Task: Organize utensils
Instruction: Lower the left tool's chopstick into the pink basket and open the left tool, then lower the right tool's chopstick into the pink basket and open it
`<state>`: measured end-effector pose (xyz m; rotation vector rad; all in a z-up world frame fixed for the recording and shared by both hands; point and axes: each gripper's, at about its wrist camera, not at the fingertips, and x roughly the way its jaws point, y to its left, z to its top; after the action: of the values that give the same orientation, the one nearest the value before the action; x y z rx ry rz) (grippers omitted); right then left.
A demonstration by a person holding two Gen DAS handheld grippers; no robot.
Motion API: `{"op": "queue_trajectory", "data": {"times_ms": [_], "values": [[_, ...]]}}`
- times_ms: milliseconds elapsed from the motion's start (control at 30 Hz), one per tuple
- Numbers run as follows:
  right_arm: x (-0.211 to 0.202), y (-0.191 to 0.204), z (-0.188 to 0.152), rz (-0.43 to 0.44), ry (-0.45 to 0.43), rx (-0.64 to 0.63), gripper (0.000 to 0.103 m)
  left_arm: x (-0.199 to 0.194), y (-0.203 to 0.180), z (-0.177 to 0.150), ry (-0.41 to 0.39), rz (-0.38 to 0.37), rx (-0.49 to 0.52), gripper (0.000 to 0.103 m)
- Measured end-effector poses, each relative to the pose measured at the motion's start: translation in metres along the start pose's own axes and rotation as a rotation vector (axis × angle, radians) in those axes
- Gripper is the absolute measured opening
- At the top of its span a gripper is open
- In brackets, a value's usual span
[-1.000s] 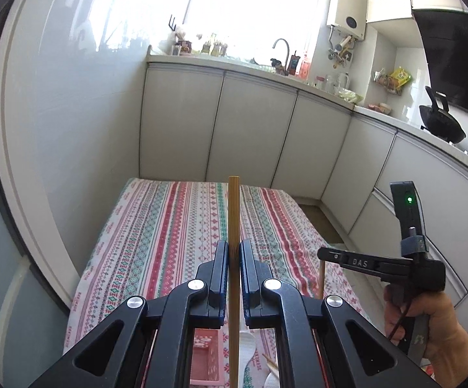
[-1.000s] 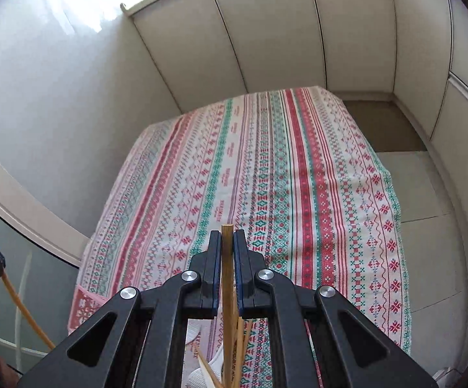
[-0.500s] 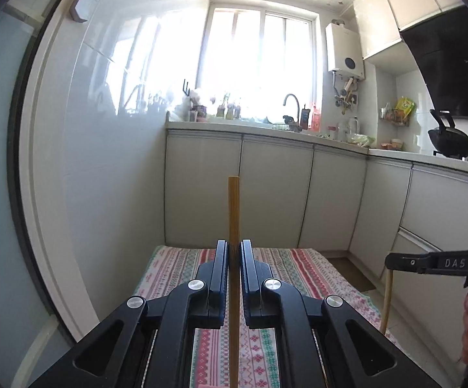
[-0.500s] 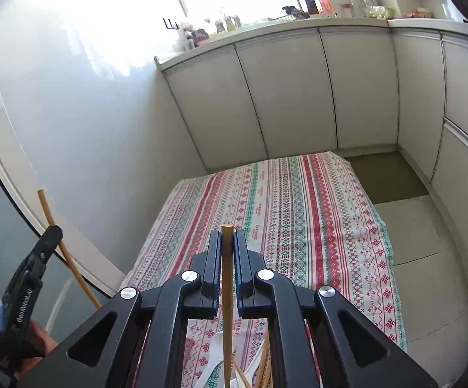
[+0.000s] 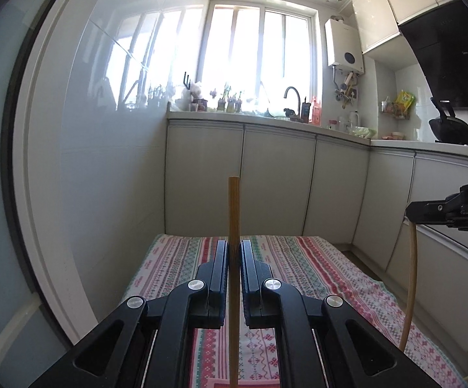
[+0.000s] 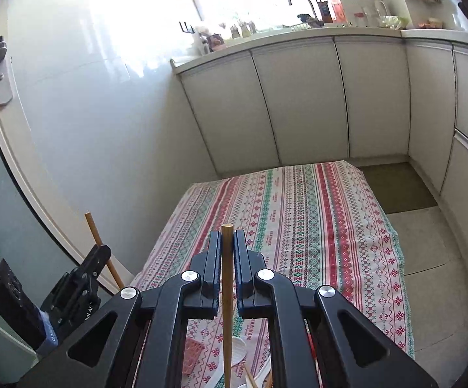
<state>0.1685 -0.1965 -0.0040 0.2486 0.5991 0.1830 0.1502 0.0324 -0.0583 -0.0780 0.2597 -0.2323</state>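
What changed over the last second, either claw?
Both claws tipped up: views swung from the striped tablecloth toward cabinets and window. The right claw rose clear of the utensil pile. Nothing grabbed or released: left claw and right each stay clamped on one chopstick.

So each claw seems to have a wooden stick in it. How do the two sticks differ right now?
The left claw's stick pokes well past the claw tips, while the right claw's stick barely clears them. Seen from the opposite claw, the left stick leans sideways, while the right stick hangs nearly straight down over the striped tablecloth. Both look like plain bamboo chopsticks, each pinched in a shut claw and held off the table.
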Motion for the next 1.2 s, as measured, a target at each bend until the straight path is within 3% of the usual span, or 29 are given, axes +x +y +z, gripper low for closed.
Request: {"op": "queue_trajectory", "data": {"times_ms": [233, 433, 533, 600, 800, 1033, 1200], "values": [[-0.004, 0.020, 0.001, 0.039, -0.039, -0.018, 0.008, 0.005, 0.002, -0.008, 0.062, -0.010, -0.011, 0.014], [-0.016, 0.042, 0.015, 0.112, -0.126, 0.002, 0.008, -0.007, 0.002, 0.006, 0.126, 0.004, -0.025, 0.041], [-0.019, 0.054, 0.020, 0.148, -0.172, 0.006, 0.008, -0.018, 0.009, 0.017, 0.168, 0.048, -0.042, 0.050], [-0.017, 0.062, 0.023, 0.159, -0.197, 0.001, 0.008, -0.024, 0.016, 0.022, 0.208, 0.094, -0.061, 0.062], [0.001, 0.076, 0.009, 0.179, -0.236, -0.001, 0.008, -0.038, 0.038, 0.022, 0.353, 0.212, -0.157, 0.078], [0.035, 0.082, -0.019, 0.152, -0.186, -0.055, 0.008, -0.035, 0.056, 0.001, 0.483, 0.253, -0.246, 0.083], [0.042, 0.087, -0.028, 0.154, -0.162, -0.099, 0.008, -0.031, 0.058, -0.008, 0.527, 0.266, -0.269, 0.085]]}}
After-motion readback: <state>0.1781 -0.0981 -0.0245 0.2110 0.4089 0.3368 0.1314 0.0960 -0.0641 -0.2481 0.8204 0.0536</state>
